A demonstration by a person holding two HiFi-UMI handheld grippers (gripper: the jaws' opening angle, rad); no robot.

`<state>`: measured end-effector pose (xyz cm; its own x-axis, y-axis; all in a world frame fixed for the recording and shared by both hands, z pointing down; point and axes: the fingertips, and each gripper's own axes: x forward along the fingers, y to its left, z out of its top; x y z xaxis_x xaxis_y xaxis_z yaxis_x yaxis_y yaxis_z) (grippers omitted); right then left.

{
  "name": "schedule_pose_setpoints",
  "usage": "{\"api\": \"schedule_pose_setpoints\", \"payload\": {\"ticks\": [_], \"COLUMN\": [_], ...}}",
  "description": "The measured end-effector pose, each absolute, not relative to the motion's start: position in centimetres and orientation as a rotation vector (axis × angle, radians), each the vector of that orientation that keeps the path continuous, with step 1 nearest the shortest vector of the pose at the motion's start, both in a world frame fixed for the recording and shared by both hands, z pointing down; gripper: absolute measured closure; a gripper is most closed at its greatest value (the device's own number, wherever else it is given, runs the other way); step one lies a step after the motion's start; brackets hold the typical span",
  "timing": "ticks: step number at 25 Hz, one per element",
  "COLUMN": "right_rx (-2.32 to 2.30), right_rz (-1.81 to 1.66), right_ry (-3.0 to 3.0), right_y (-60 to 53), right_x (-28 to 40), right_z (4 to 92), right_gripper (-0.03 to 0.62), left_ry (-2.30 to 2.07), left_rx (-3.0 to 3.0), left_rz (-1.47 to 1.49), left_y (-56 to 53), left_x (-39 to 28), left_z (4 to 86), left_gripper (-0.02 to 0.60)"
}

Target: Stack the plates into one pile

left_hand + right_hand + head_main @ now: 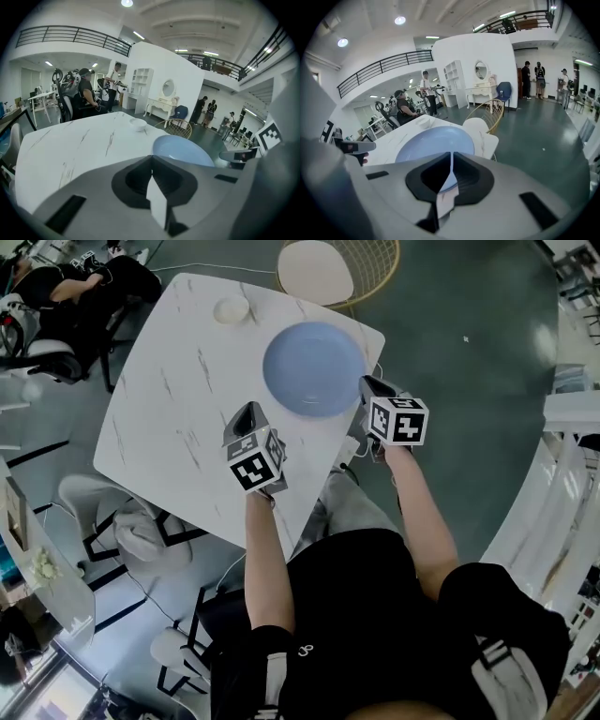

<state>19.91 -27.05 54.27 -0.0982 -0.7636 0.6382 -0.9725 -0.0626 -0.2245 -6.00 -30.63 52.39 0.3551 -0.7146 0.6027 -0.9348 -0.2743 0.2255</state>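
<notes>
A round pale blue plate [312,368] lies flat on the white marble table [178,418], near its right corner. A small white dish [231,309] sits apart from it at the far edge. My left gripper [251,412] hovers over the table just left of and nearer than the plate, its jaws pressed together on nothing. My right gripper [367,383] is at the plate's right rim, jaw tips touching, with nothing held. From the left gripper [151,159] the plate [183,150] lies ahead to the right and the dish [138,124] farther off. Beyond the right gripper [451,154] the plate [433,143] lies just ahead.
A gold wire chair with a cream seat [323,270] stands at the table's far side. White chairs [108,512] crowd the near left. A seated person [89,282] is at the upper left. The table's near edge runs close to my legs, with green floor [469,334] to the right.
</notes>
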Motion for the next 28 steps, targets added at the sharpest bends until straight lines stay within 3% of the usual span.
{"api": "schedule_pose_setpoints", "payload": {"ticks": [11,28], "right_rx": [1.752,1.192], "right_rz": [0.825,0.620], "right_ry": [-2.110,-2.763], "right_y": [-26.1,-26.8], "right_x": [14.9,-2.0], "right_z": [50.2,38.6], "right_gripper": [0.585,0.585], "left_ry": [-1.488,-1.790], "left_rx": [2.079,1.967], "left_rz": [0.295,-0.026], "left_y": [-27.2,-23.9], "left_x": [-8.7,-17.8], "left_z": [48.3,38.6], "left_gripper": [0.565,0.565]}}
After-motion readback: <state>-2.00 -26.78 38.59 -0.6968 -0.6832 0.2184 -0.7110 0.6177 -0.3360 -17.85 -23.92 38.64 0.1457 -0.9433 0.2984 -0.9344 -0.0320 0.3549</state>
